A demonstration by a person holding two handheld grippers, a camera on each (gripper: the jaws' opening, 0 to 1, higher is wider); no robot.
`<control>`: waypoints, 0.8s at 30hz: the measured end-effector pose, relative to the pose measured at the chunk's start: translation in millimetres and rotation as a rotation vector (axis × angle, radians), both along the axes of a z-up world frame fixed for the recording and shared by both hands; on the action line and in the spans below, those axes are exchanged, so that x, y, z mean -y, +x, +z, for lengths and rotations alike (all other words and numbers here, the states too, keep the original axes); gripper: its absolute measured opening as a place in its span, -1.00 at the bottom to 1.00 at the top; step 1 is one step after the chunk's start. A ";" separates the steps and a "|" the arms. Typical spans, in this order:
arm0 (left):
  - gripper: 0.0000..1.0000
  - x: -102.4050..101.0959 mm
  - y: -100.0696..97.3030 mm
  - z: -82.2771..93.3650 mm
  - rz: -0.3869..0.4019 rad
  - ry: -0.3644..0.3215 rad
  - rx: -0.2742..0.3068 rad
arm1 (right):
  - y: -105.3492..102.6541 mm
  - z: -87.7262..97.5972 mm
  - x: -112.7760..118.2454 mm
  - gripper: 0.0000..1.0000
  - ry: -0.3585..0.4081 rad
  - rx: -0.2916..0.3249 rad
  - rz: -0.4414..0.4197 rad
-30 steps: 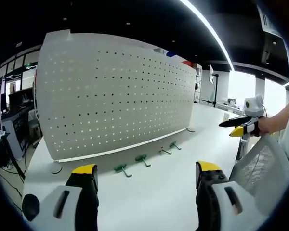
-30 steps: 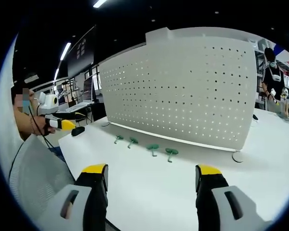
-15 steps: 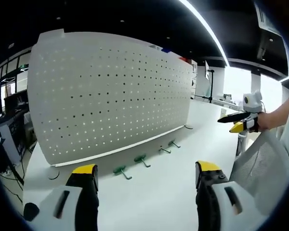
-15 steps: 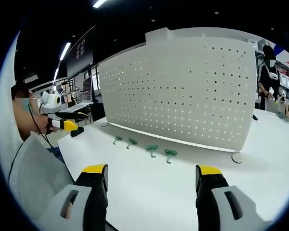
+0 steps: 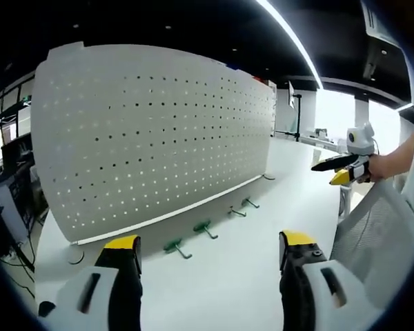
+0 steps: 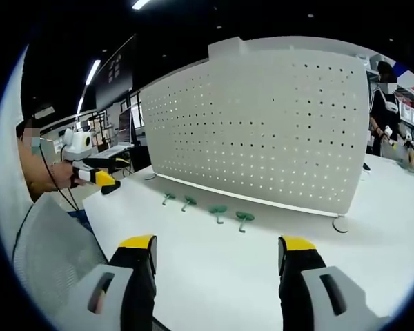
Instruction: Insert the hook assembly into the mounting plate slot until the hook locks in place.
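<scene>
A: Four green hooks lie in a row on the white surface, just in front of the upright pegboard, handy for the holes.

B: And the left claw is spread wide, holding nothing, well short of them. Right claw too, jaws wide and empty, hooks ahead. No pick made yet, I'd say.

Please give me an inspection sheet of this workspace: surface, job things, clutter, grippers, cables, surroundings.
Surface: white table, mostly bare.
Job's things: white pegboard standing upright; four green hooks lying in a row on the table before it, none inserted.
Clutter: nothing seen.
Grippers: left gripper open, empty; right gripper open, empty.
Cables: dark cable near the person's hand.
Surroundings: dark ceiling with strip lights; a person standing behind the table.
</scene>
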State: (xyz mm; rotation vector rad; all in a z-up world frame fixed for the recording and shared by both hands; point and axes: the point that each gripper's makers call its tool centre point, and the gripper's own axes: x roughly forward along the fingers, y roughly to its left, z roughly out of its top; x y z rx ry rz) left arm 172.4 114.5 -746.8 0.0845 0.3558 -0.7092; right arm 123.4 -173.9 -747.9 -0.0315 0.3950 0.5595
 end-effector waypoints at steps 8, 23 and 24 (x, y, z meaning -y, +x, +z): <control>0.69 1.8 9.3 -4.1 -0.059 0.043 -0.002 | 0.3 0.3 0.1 0.39 -0.011 0.001 0.004; 0.70 4.7 25.2 -18.3 -0.161 0.102 -0.030 | -1.6 -2.0 -0.4 0.38 -0.016 -0.008 0.010; 0.70 4.8 25.8 -18.9 -0.165 0.102 -0.032 | -1.9 -2.2 0.1 0.38 -0.016 -0.008 0.010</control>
